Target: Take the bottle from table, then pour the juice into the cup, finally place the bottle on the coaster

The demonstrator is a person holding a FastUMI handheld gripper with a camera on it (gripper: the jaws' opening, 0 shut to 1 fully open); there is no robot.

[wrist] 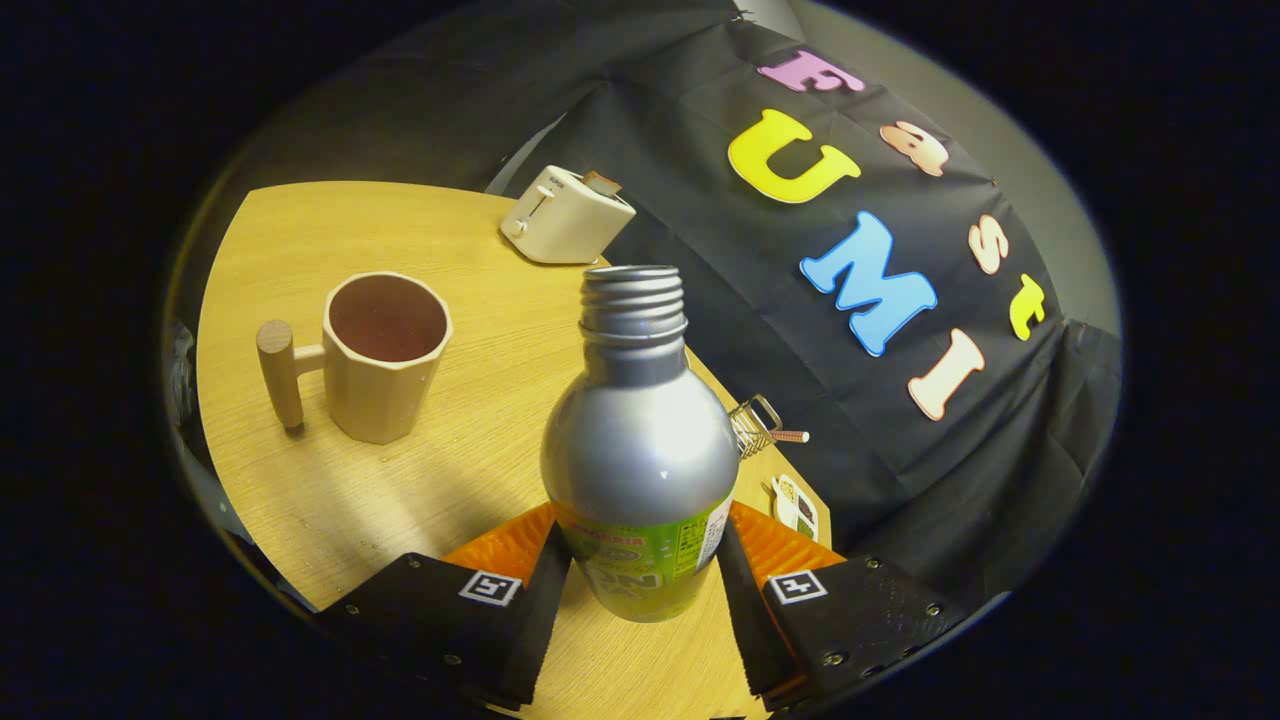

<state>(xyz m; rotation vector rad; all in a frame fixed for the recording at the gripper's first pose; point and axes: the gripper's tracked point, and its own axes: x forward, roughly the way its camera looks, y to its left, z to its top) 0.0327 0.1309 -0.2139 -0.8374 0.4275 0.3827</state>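
Left to right. Far left on the round light-wood table [330, 500]: the beige faceted cup with a wooden peg handle [385, 352], upright, mouth open, inside dark; can't tell if anything is in it. It sits well ahead and left of my fingers.

Behind it, near the table's back edge, a cream toaster [565, 215] with something in the slot. Not my concern.

Centre: the silver metal bottle with a green label and open threaded neck [640, 450], no cap on. It sits between my fingers, label at jaw level. My gripper [640, 585] is closed down to bottle width, both fingers pressing its sides. I read it as lifted and slightly tilted, but can't see the base clearly enough to confirm.

Right of the bottle: a small wire holder [755, 425] and a small patterned white item [797, 505] at the table edge. I can't pick out the coaster.

My read: the pick is done and the pour is next. That means carrying left until the neck is over the cup mouth, then rolling the wrist slowly. Open neck, so spill risk in transit.
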